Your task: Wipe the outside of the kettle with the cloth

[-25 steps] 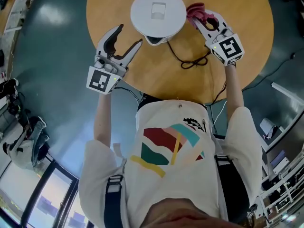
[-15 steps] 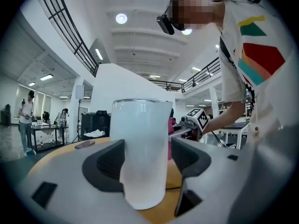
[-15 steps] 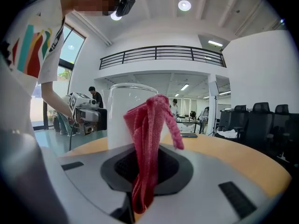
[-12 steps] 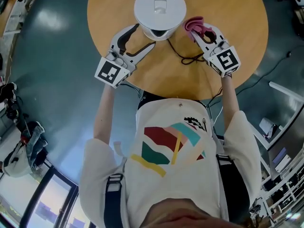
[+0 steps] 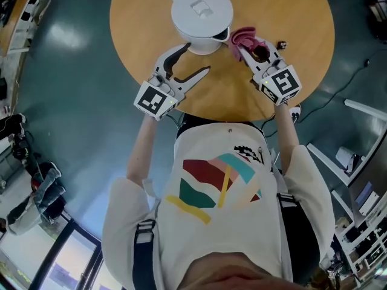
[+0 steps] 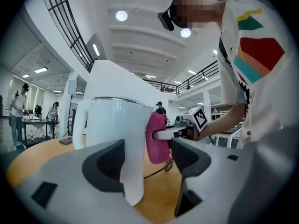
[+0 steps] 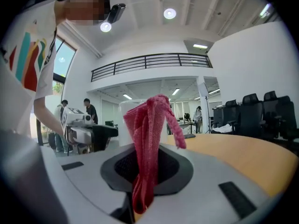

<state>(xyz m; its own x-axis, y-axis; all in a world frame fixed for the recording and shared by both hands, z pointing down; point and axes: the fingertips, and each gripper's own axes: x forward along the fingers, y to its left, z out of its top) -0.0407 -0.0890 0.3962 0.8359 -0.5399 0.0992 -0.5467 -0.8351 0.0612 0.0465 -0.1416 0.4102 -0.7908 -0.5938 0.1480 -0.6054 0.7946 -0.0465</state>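
Left gripper (image 5: 196,59), over near edge of round wooden table (image 5: 302,53): jaws just spread to widest, nothing clamped. Right gripper (image 5: 245,48): closed on pink cloth (image 5: 240,37), fold standing free past tips. White kettle (image 5: 201,11) beyond, mid-table toward far edge, cloth at its right wall. We judge: steady kettle with left pads first, then press cloth flat, sweep round wall in overlapping passes.
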